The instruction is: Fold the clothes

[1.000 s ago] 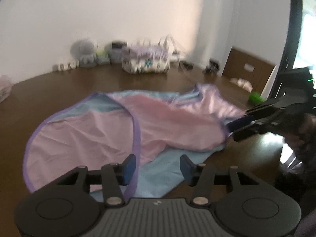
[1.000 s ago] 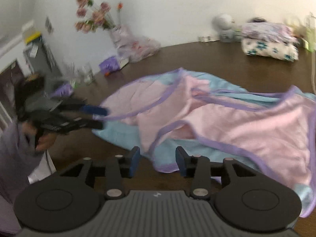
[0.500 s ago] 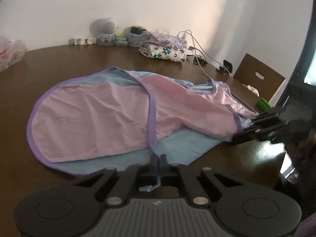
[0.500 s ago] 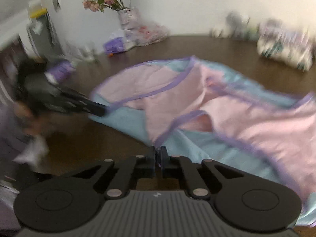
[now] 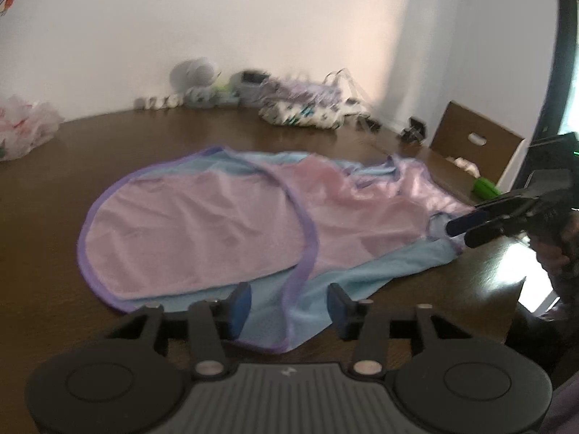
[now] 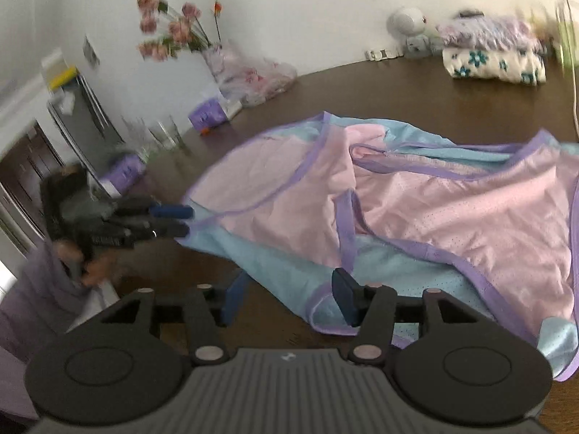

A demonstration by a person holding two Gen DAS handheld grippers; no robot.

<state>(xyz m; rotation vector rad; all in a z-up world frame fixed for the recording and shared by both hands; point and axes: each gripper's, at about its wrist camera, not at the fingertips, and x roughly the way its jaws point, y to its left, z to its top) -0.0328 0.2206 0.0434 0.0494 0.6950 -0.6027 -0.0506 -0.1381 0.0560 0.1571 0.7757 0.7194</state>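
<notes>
A pink and light-blue garment with purple trim lies spread on the dark wooden table; it also shows in the right wrist view. My left gripper is open, its jaws straddling the garment's near blue hem, holding nothing. My right gripper is open over the garment's near blue corner, holding nothing. In the left wrist view the right gripper sits at the garment's right edge. In the right wrist view the left gripper sits at the garment's left edge.
Folded floral clothes and a small white robot toy stand at the table's back. A vase of flowers, plastic bags and glasses stand at the left side. A wooden chair stands beyond the right edge.
Both grippers were shut half a second ago and are open now. Both have shifted slightly along the garment's edges.
</notes>
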